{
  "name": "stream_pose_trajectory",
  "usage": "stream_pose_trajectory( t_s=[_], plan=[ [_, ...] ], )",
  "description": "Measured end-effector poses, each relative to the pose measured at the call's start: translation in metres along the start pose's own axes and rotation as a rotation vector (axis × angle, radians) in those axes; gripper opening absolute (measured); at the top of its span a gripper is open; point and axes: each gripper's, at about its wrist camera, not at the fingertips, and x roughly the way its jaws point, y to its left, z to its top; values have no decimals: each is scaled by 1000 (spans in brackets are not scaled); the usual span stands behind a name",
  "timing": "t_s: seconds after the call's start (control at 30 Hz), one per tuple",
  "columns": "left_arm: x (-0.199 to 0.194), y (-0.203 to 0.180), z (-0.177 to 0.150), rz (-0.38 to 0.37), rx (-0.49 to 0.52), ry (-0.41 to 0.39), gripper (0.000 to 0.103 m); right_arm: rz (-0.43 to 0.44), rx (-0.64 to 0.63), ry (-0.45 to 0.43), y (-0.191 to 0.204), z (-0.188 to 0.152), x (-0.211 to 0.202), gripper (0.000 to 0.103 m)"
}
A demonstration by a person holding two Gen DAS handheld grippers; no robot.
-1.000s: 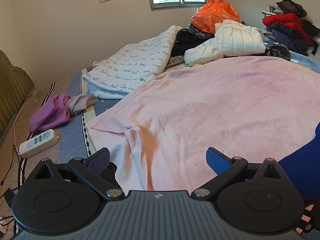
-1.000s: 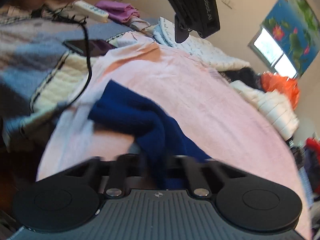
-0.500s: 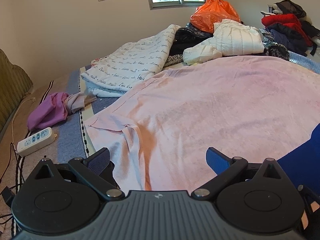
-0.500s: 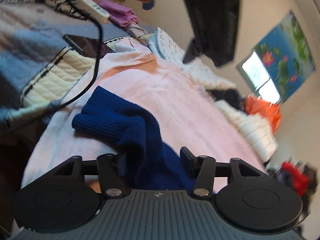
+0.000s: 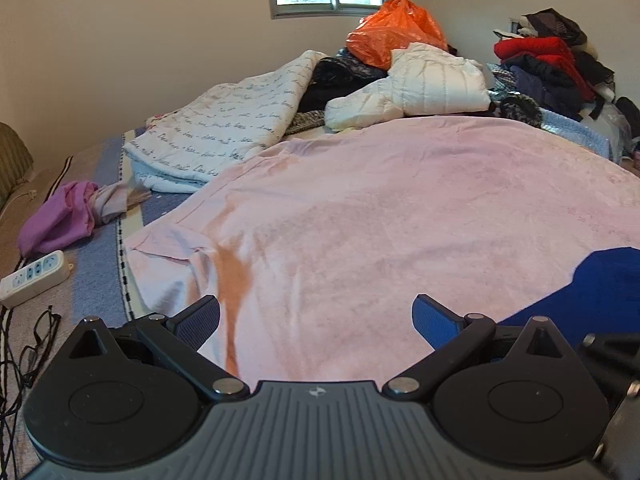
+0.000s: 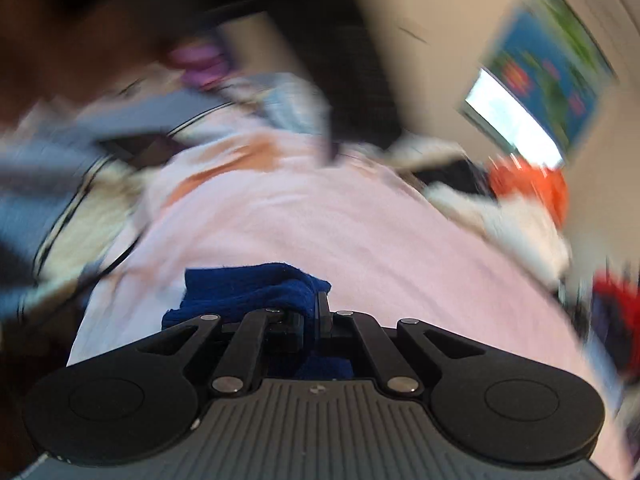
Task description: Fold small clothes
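A dark blue knit garment [image 6: 256, 288] lies bunched on the pink blanket [image 6: 360, 232]. My right gripper [image 6: 312, 316] is shut on a fold of it, the cloth pinched between the pads; this view is blurred by motion. In the left wrist view the same blue garment [image 5: 600, 288] shows at the right edge of the pink blanket [image 5: 380, 208]. My left gripper [image 5: 316, 316] hovers over the blanket's near part, open, with nothing between its fingers.
A white quilt with script [image 5: 224, 128], a white puffer jacket [image 5: 420, 84], an orange bag [image 5: 392, 32] and a pile of red and dark clothes [image 5: 544, 64] sit at the back. A purple cloth [image 5: 60, 220], a power strip [image 5: 32, 276] and glasses [image 5: 40, 332] lie left.
My right gripper opened on the blue garment, then shut on a fold again and lifted, rolling; its view is now blurred. The left gripper shifted slightly over the blanket, still open.
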Motion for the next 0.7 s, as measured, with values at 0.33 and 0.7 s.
stream_pose_trajectory(
  t_s=[0.33, 0.7],
  plan=[
    [-14, -102, -26, -174, 227, -6, 103, -195, 1279, -188, -203, -161, -136, 11],
    [-13, -187, -54, -266, 407, -30, 103, -326, 1174, -25, -192, -190, -134, 45]
  ],
)
